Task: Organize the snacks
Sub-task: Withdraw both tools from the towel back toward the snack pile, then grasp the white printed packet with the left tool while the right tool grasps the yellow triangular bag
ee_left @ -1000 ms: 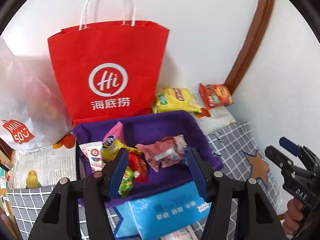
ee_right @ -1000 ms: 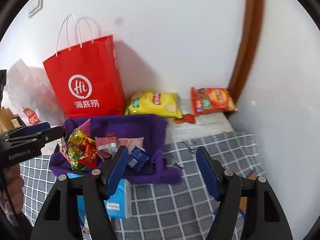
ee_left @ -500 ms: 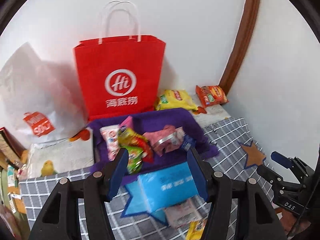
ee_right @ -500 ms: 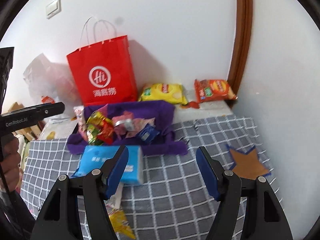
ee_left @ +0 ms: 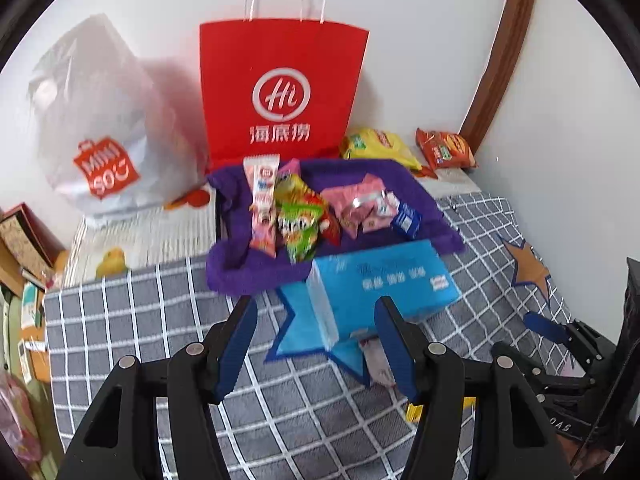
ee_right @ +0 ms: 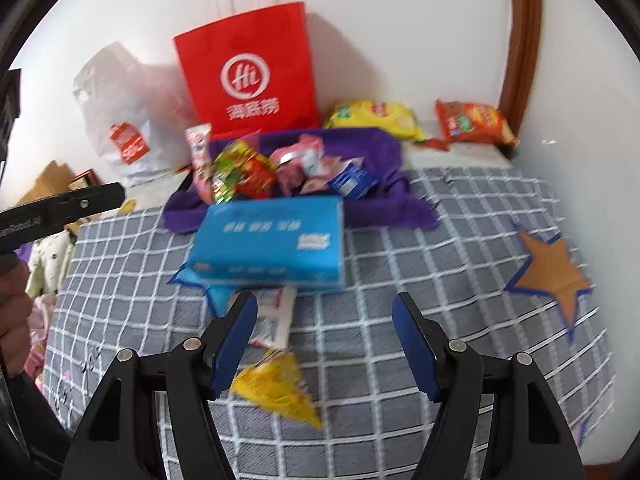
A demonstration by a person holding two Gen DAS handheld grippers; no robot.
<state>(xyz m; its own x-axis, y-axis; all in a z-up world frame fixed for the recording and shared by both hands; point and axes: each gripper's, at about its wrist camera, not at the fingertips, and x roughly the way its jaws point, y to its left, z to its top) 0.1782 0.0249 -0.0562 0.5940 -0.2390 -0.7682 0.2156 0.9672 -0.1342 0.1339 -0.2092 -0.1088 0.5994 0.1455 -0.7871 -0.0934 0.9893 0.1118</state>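
A purple cloth-lined tray [ee_left: 248, 276] [ee_right: 380, 148] holds several snack packets: pink, green and red wrappers and a small blue pack [ee_left: 406, 220]. A blue tissue pack [ee_left: 384, 280] [ee_right: 272, 240] lies in front of it on the checked cloth. A white sachet [ee_right: 272, 320] and a yellow packet [ee_right: 280, 392] lie nearer, by my right gripper's left finger. My left gripper [ee_left: 316, 344] hangs open and empty above the cloth, short of the tissue pack. My right gripper [ee_right: 324, 344] is open and empty too. A yellow chip bag [ee_right: 376, 116] and an orange chip bag [ee_right: 472, 122] lie by the wall.
A red paper bag [ee_left: 280, 92] and a white plastic bag [ee_left: 108, 140] stand against the wall behind the tray. An orange star patch [ee_right: 554, 272] marks the cloth at right. Boxes and clutter [ee_left: 20, 248] sit off the left edge. A brown door frame [ee_right: 520, 40] runs up the corner.
Both grippers have pulled back from the tray and sunk, so more checked cloth, the tissue pack and the loose packets now show in front. Neither gripper's jaws changed.
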